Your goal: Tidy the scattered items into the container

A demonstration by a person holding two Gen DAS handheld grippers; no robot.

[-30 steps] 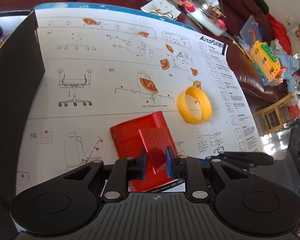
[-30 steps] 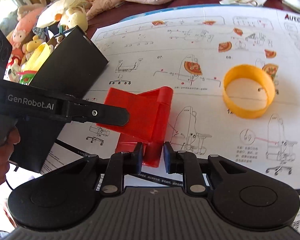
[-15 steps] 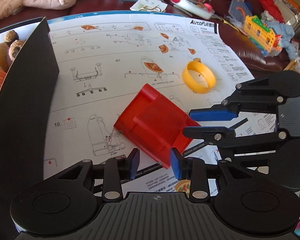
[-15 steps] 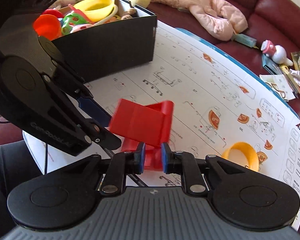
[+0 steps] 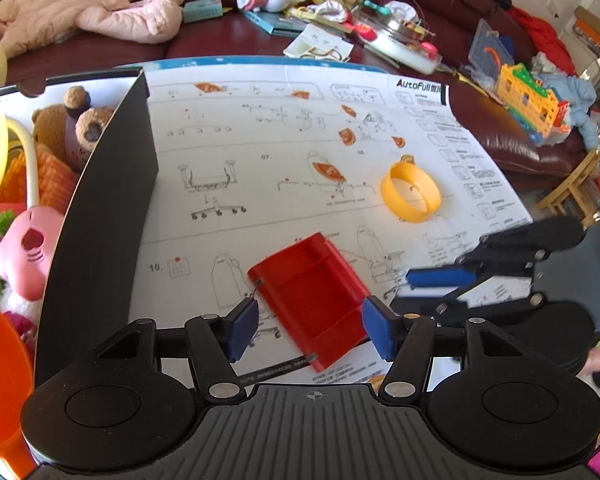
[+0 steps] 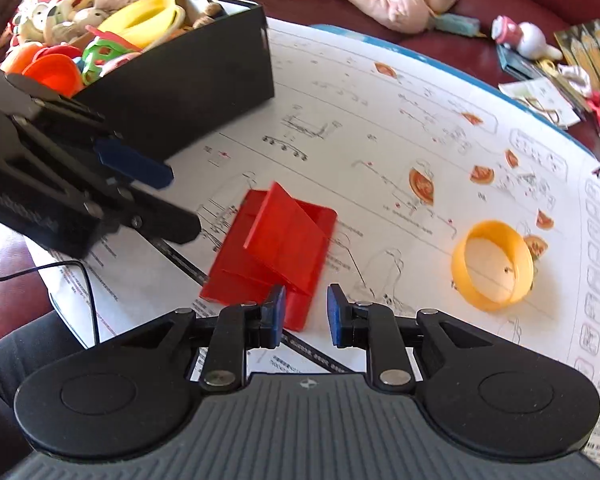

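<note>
A red folding stand (image 5: 312, 292) (image 6: 276, 248) lies on the white instruction sheet (image 5: 280, 152), its flap raised. My left gripper (image 5: 310, 332) hovers just in front of it, its jaws opening wide, both pads clear of the stand. My right gripper (image 6: 305, 316) is at the stand's near corner, its jaws opening a little and gripping nothing. Each gripper shows in the other's view: the right gripper (image 5: 440, 280) at the right, the left gripper (image 6: 172, 200) at the left. A yellow ring (image 5: 410, 192) (image 6: 492, 264) lies further right. The black container (image 5: 100, 200) (image 6: 180, 92) stands at the left.
The container holds a teddy bear (image 5: 72, 124), a yellow bowl (image 6: 148, 20), an orange cup (image 6: 56, 72) and other toys. A pink jacket (image 5: 96, 8) and loose clutter (image 5: 360, 20) lie beyond the sheet. A yellow block toy (image 5: 528, 96) sits far right.
The left gripper let go of the red stand's flap, opened wide and drew back. The right gripper, shut on the lifted stand half a second ago, has released it onto the sheet.
</note>
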